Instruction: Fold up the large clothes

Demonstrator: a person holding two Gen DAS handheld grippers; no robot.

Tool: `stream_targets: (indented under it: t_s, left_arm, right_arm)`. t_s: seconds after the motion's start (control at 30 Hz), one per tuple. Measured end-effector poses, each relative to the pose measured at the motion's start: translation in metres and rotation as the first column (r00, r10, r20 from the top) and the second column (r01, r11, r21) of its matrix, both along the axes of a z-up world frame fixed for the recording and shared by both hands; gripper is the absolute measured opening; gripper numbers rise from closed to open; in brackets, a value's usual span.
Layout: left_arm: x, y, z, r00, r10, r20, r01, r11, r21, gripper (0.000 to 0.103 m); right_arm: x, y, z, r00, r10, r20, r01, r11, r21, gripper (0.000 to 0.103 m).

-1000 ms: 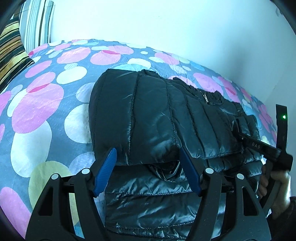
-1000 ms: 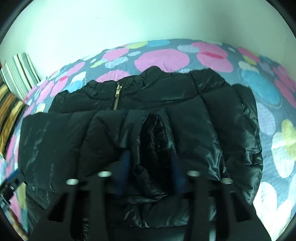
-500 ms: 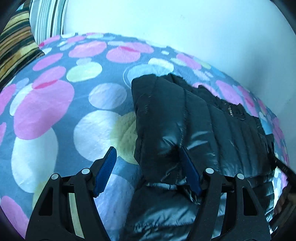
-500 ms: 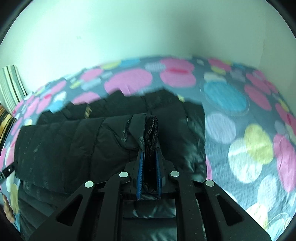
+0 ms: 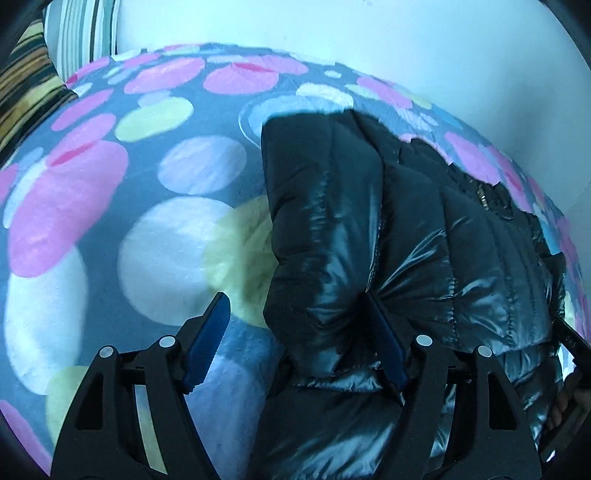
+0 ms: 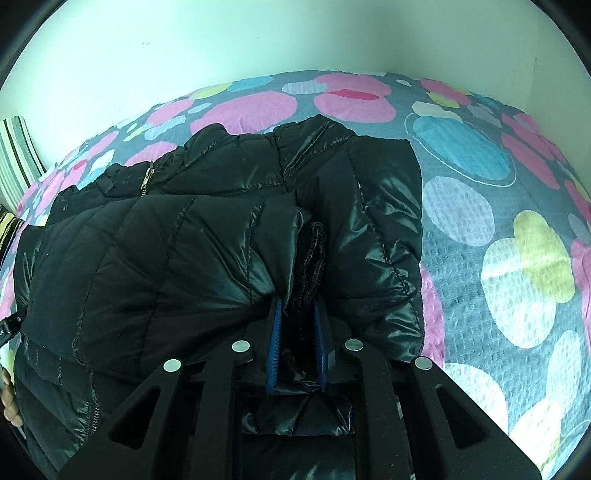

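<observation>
Black quilted puffer jacket [image 5: 406, 240] lies on the bed [image 5: 110, 221], on a grey bedspread with pink, white and yellow circles. It fills the centre and right of the left wrist view, and the centre and left of the right wrist view.

Left hand-held gripper [image 5: 299, 343]: blue fingers spread wide. The right-side finger is against the jacket's folded edge; the left-side finger sits over bare bedspread. Nothing is clamped.

Right hand-held gripper [image 6: 297, 347]: fingers drawn close together, pinching a fold of the jacket with its dark knit cuff [image 6: 314, 254] standing up between them.

Zipper pull [image 6: 147, 177] shows upper left in the right wrist view. Striped pillow [image 5: 85, 33] sits at the upper left corner of the left wrist view, against a white wall [image 6: 258, 37].
</observation>
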State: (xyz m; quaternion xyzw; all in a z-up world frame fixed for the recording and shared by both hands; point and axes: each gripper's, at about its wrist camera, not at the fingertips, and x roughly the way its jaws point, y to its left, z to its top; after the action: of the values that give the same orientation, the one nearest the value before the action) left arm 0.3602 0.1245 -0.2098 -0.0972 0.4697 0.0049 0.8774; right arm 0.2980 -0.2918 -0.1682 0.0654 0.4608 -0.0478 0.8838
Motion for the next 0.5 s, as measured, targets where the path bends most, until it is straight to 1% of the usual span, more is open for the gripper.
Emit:
stream_targets:
  t_s: [0.1,0.13,0.23,0.33,0.37,0.47,0.5]
  left_arm:
    - [-0.011,0.004,0.02,0.999,0.008,0.032,-0.009,1.0,0.013,0.074]
    - [-0.014,0.007,0.03,0.998,0.007,0.058,-0.007,1.0,0.008,0.074]
    - [-0.008,0.013,0.043,0.995,0.02,0.099,-0.021,1.0,0.01,0.074]
    - [0.01,0.017,0.046,0.993,0.037,0.109,-0.037,0.999,-0.01,0.073]
    - [0.018,0.015,0.045,0.993,0.039,0.109,-0.038,0.999,-0.01,0.07]
    - [0.036,0.005,0.04,0.995,0.016,0.094,-0.019,0.999,0.027,0.068]
    - [0.042,-0.002,0.035,0.997,0.003,0.08,-0.008,0.998,0.063,0.067]
  right_arm:
    - [-0.003,-0.002,0.009,1.0,0.002,0.021,-0.003,1.0,0.014,0.02]
    - [-0.005,-0.002,0.014,1.0,0.001,0.027,-0.001,1.0,0.007,0.021]
    - [-0.01,-0.002,0.03,0.998,-0.019,0.054,0.019,1.0,0.008,0.022]
    - [-0.009,0.003,0.046,0.996,-0.021,0.091,0.02,1.0,0.007,0.022]
    - [-0.006,0.004,0.048,0.995,-0.015,0.098,0.014,1.0,0.008,0.022]
    - [0.01,0.01,0.049,0.995,0.002,0.1,-0.003,1.0,0.007,0.022]
    - [0.014,0.011,0.047,0.995,0.006,0.098,-0.006,1.0,0.002,0.022]
